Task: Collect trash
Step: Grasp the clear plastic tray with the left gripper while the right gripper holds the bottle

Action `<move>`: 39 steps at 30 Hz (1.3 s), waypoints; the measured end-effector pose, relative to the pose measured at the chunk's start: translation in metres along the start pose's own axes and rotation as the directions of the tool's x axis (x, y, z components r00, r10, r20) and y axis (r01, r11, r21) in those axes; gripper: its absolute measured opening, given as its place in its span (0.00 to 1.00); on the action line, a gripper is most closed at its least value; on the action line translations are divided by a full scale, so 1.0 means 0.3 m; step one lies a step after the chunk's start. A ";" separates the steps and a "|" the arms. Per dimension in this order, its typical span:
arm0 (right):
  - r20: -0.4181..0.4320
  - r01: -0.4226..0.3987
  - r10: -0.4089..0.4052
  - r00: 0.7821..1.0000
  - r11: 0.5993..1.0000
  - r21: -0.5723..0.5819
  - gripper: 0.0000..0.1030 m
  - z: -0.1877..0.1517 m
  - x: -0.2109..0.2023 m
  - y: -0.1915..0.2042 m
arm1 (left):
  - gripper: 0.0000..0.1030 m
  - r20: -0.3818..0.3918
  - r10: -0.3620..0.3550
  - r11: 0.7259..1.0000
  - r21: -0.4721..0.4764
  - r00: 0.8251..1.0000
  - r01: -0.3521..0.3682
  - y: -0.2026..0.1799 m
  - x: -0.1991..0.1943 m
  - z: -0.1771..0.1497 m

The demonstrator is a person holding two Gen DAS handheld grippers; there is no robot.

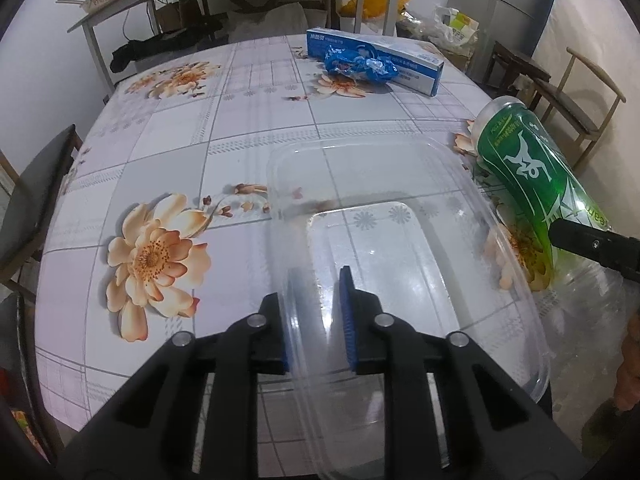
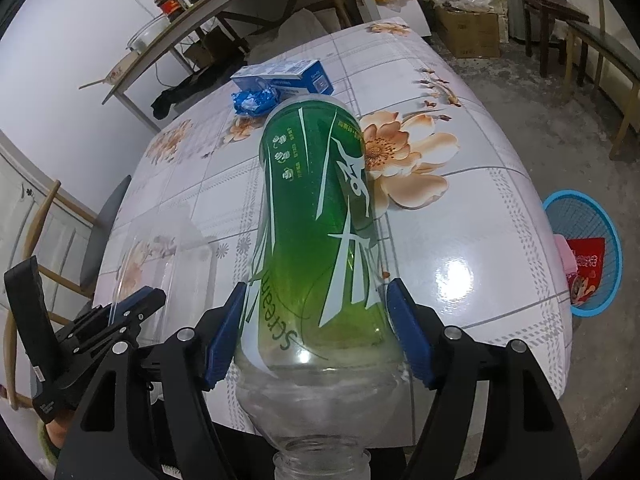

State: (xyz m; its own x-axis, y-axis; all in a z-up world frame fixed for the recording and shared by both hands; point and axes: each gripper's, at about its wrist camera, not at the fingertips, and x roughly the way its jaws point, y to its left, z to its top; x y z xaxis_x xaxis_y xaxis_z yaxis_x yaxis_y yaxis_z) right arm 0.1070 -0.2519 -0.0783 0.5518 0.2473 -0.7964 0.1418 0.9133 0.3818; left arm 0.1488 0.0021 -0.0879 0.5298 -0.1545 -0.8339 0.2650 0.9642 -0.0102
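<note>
Bottle clamped in your right gripper and tray rim pinched in your left gripper, both held over the table; next, likely the bin beside it.

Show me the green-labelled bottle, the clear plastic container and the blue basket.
green-labelled bottle (image 2: pixel 316 240): right wrist view, on its label.
clear plastic container (image 1: pixel 400 184): left wrist view, on its far wall.
blue basket (image 2: pixel 614 256): right wrist view, on its rim.

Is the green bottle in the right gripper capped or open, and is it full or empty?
Open and empty: the green bottle shows a bare threaded neck, and no liquid inside.
</note>
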 end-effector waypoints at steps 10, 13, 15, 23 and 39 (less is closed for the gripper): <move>0.025 0.015 -0.015 1.000 1.000 -0.001 0.65 -0.004 -0.017 -0.004 | 0.04 0.023 0.029 1.000 -0.003 0.999 -0.029 -0.016 -0.011 -0.011; 0.029 0.011 -0.011 1.000 1.000 0.008 0.65 -0.007 -0.026 -0.012 | 0.04 0.040 0.038 0.999 0.005 0.998 -0.038 -0.024 -0.026 -0.011; 0.033 0.009 -0.010 0.999 1.000 0.014 0.65 -0.007 -0.032 -0.017 | 0.03 0.048 0.041 0.999 0.006 0.998 -0.041 -0.028 -0.034 -0.009; 0.043 -0.010 0.008 0.999 0.999 0.040 0.65 -0.009 -0.055 -0.038 | 0.00 0.091 0.060 0.998 0.008 0.994 -0.061 -0.038 -0.084 -0.008; 0.062 -0.026 0.023 0.998 0.999 0.045 0.65 -0.019 -0.095 -0.044 | 0.00 0.153 0.086 0.996 0.007 0.985 -0.088 -0.040 -0.159 -0.011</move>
State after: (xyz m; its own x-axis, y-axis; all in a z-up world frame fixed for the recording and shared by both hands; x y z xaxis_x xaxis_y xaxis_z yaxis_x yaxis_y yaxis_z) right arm 0.0848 -0.2692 -0.0633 0.6050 0.2479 -0.7567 0.1642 0.8910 0.4232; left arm 0.1179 -0.0015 -0.0499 0.6675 -0.1026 -0.7375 0.2229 0.9726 0.0665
